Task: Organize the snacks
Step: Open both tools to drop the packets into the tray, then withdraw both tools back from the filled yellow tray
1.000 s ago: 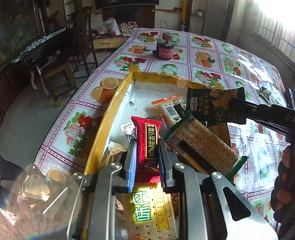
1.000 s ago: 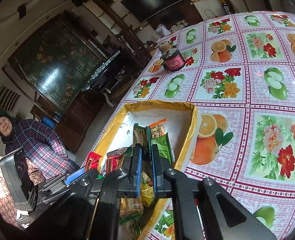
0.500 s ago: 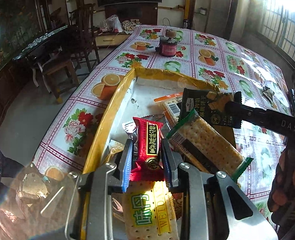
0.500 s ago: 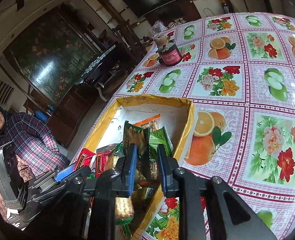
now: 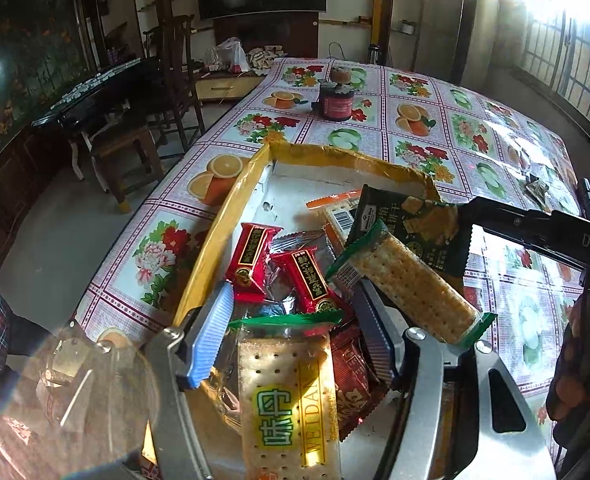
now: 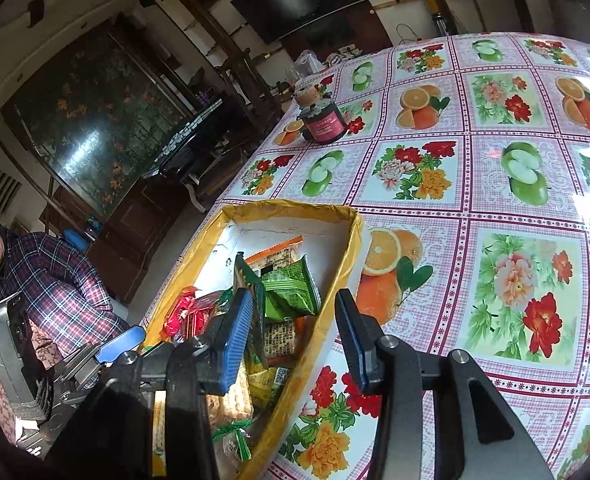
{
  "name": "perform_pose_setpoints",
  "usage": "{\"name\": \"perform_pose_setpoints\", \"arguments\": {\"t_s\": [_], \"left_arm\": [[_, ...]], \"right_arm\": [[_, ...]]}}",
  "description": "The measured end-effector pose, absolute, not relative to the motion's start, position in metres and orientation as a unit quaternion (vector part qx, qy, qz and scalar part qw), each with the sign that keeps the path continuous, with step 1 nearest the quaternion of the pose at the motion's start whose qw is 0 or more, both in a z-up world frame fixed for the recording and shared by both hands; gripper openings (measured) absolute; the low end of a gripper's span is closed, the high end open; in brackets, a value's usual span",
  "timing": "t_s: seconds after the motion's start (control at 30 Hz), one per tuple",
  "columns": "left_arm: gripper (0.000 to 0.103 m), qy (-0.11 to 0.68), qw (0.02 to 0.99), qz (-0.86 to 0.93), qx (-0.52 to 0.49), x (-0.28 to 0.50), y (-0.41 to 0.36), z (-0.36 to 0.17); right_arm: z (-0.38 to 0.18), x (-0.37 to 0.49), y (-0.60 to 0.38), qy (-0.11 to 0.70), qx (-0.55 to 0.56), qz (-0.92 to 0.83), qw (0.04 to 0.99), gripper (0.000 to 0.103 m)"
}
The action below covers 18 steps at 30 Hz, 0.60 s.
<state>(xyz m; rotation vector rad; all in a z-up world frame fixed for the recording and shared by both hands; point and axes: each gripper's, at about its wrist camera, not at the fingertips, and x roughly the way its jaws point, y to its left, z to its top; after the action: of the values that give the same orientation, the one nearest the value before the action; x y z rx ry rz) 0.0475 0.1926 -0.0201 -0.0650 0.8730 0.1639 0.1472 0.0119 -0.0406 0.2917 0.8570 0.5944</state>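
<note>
Here both the left gripper point(image 5: 295, 332) and right gripper point(image 6: 295, 336) gape empty; cracker pack point(image 5: 411, 284) lies diagonally

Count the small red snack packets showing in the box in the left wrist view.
2: one red packet near the box's left wall, another right beside it, toward the middle. More may be buried underneath.

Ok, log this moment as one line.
left gripper: open, over snacks | right gripper: open, dark packet beside its left pad | box: snacks piled inside | jar: far, on table
</note>
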Motion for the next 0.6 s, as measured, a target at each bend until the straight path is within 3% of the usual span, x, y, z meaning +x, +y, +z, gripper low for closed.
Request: {"name": "perform_pose_setpoints", "arguments": {"t_s": [0.13,0.2,0.3,0.6], "left_arm": [[0.070,0.412,0.907,0.086,-0.028,0.042,0.190,-0.014],[0.079,0.405,0.909,0.095,-0.023,0.038,0.188,-0.010],[0.084,0.396,0.912,0.103,-0.018,0.033,0.185,-0.005],[0.091,0.374,0.920,0.120,-0.009,0.018,0.178,0.007]], "right_arm": [[-0.031,0.137,0.013,0.397,0.121,0.285,0.864,0.043],[-0.026,0.131,0.014,0.390,0.106,0.285,0.869,0.044],[-0.019,0.123,0.015,0.380,0.077,0.281,0.878,0.048],[-0.012,0.102,0.011,0.361,0.005,0.280,0.889,0.053]]}}
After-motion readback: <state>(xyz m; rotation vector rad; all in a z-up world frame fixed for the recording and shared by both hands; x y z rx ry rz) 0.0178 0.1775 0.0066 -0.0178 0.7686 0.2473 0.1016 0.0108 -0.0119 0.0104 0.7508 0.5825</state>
